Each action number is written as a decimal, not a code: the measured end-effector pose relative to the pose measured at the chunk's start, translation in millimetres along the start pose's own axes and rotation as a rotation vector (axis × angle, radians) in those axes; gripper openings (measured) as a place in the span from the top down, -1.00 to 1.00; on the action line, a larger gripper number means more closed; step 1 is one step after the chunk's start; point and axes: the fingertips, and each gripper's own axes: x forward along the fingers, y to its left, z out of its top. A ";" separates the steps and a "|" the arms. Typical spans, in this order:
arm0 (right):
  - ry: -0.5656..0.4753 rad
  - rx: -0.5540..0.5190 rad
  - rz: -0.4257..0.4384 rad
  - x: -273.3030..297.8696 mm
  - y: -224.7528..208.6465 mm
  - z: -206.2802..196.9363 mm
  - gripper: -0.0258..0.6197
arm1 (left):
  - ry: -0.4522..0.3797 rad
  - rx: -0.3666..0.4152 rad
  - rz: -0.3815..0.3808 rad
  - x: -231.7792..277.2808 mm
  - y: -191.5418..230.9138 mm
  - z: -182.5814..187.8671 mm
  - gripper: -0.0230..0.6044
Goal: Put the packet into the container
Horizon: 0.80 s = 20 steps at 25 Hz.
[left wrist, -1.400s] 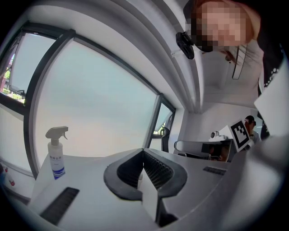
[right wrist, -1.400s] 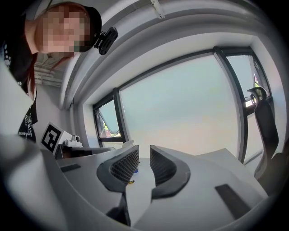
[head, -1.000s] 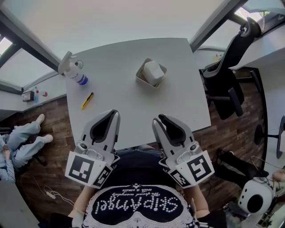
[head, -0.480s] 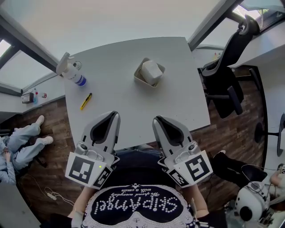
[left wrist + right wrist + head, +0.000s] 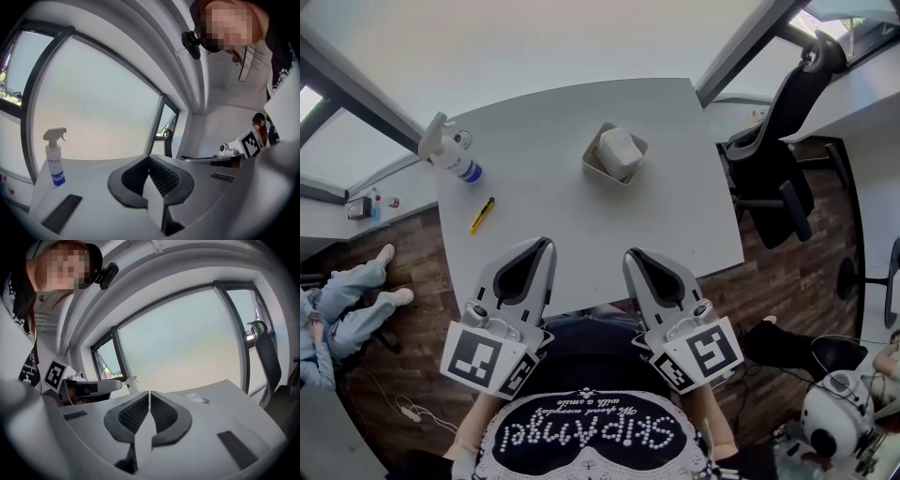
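A white packet (image 5: pixel 619 150) lies inside the shallow beige container (image 5: pixel 592 163) at the far middle of the grey table (image 5: pixel 562 122); the right gripper view shows that container (image 5: pixel 199 398) small, past the jaws. My left gripper (image 5: pixel 546 242) (image 5: pixel 149 158) hovers at the table's near edge, shut, its ribbed pads together on nothing. My right gripper (image 5: pixel 630 253) (image 5: pixel 150 393) sits beside it; its jaws have just been closing and now meet with nothing between them. Both grippers are well short of the container.
A spray bottle (image 5: pixel 450 150) (image 5: pixel 54 159) stands at the table's far left corner, with a yellow utility knife (image 5: pixel 483 213) lying nearer along the left side. A black office chair (image 5: pixel 769 159) stands right of the table. A person's legs (image 5: pixel 347 300) show on the floor at left.
The right gripper's jaws have come together from slightly apart. The head view has shifted a little; the left gripper has kept its place.
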 end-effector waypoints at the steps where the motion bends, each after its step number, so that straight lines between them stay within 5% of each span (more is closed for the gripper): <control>1: -0.001 0.000 -0.002 -0.2 -0.3 -0.1 0.84 | 0.002 -0.001 -0.001 -0.2 -0.2 -0.8 0.90; 20: -0.027 -0.017 -0.042 -6.1 -14.1 9.5 0.87 | -0.001 -0.007 0.005 -2.9 -1.2 -1.9 0.90</control>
